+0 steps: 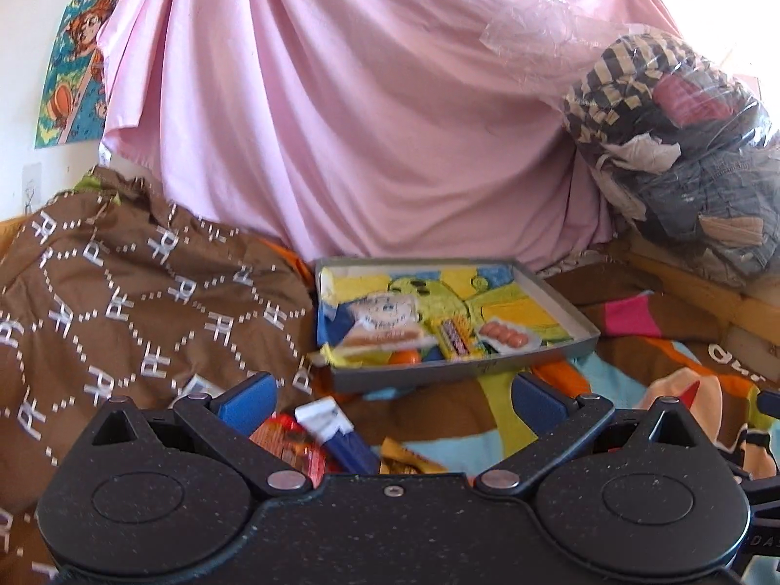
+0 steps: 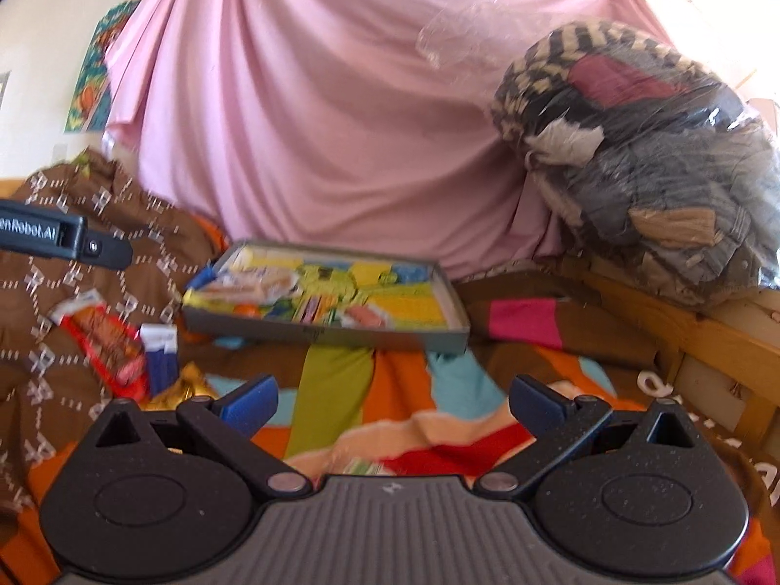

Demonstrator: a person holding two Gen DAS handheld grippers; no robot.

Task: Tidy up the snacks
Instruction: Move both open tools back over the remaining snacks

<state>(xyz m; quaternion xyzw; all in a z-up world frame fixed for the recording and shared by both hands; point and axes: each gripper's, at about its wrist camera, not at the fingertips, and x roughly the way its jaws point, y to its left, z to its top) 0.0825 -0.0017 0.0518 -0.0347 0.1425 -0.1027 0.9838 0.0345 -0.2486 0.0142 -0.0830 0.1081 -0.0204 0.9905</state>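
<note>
Snacks lie loose on a bed at about 9 o'clock from the grey tray: a red wrapped bar (image 2: 105, 351), then a blue-and-white packet (image 2: 161, 356) just beside it, then a gold wrapper (image 2: 183, 390) nearer the camera, all resting where the brown patterned blanket (image 1: 122, 282) meets the colourful striped bedspread (image 2: 336, 375). Left gripper (image 1: 390, 402) hovers over these loose packets with its blue fingers (image 1: 248, 397) spread wide and nothing between them. At 12 o'clock from both grippers sits the shallow grey tray (image 1: 560, 304), lined with a yellow cartoon print and already holding a white wrapped snack (image 1: 385, 314), a small orange ball (image 1: 407, 357), a striped candy pack (image 1: 456, 339) and a pack of sausages (image 1: 504, 336). Right gripper (image 2: 392, 404) hangs above bare bedspread, fingers likewise wide apart and empty. Behind hangs a pink sheet (image 1: 341, 97); at 2 o'clock a clear bag of clothes (image 2: 658, 161) rests on a wooden frame (image 2: 682, 321).
</note>
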